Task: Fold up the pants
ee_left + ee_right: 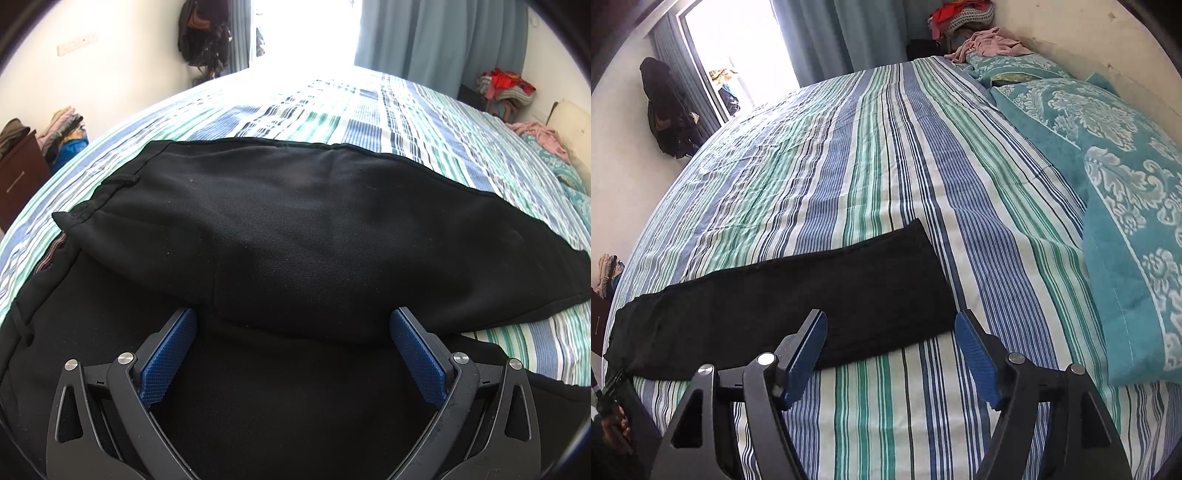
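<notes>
Black pants (783,306) lie on a blue, green and white striped sheet (886,166) beside teal floral pillows (1108,147).

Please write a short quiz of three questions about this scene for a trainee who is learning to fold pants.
1. True or false: the right tool grips the pants.
2. What does the pants' leg end lie on? A) pillow B) striped sheet C) floor
3. Fill in: the left tool hovers open over the ____ pants.

Key
1. False: its blue pads stand apart, nothing between them.
2. B: the sheet; the pillow lies apart.
3. Black.
</notes>
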Demonstrator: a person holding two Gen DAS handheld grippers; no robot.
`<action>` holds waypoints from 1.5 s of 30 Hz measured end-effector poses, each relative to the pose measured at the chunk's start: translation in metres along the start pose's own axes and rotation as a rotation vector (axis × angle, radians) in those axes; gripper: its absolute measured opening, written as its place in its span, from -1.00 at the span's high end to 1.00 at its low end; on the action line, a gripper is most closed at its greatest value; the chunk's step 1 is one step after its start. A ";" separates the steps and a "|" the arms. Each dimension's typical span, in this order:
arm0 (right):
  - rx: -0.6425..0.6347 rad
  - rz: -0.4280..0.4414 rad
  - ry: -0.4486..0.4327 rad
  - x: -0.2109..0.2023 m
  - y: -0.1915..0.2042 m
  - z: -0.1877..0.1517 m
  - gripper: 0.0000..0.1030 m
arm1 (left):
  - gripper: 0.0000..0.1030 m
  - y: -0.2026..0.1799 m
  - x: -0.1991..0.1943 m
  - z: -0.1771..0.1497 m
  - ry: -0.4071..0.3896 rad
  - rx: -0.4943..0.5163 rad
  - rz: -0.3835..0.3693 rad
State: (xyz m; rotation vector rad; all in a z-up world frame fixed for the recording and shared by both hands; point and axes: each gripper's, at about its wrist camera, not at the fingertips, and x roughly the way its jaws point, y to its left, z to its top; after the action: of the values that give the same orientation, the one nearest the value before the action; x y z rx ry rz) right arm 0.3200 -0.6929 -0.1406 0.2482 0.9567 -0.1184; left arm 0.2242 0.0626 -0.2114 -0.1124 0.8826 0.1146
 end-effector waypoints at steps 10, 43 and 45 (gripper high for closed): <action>0.037 -0.096 0.176 0.122 0.003 0.060 -0.16 | -0.99 0.001 0.000 0.000 -0.003 -0.003 -0.004; 0.285 -0.251 -0.179 -0.193 0.060 -0.280 -0.54 | -0.99 -0.013 -0.061 -0.022 0.124 0.061 -0.125; 0.275 -0.246 -0.204 -0.204 0.082 -0.287 -0.73 | -0.99 -0.020 -0.079 -0.035 0.117 0.063 -0.169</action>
State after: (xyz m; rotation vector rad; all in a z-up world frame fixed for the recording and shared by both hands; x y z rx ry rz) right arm -0.0071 -0.5411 -0.1183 0.3637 0.7628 -0.4941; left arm 0.1504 0.0334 -0.1713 -0.1353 0.9884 -0.0786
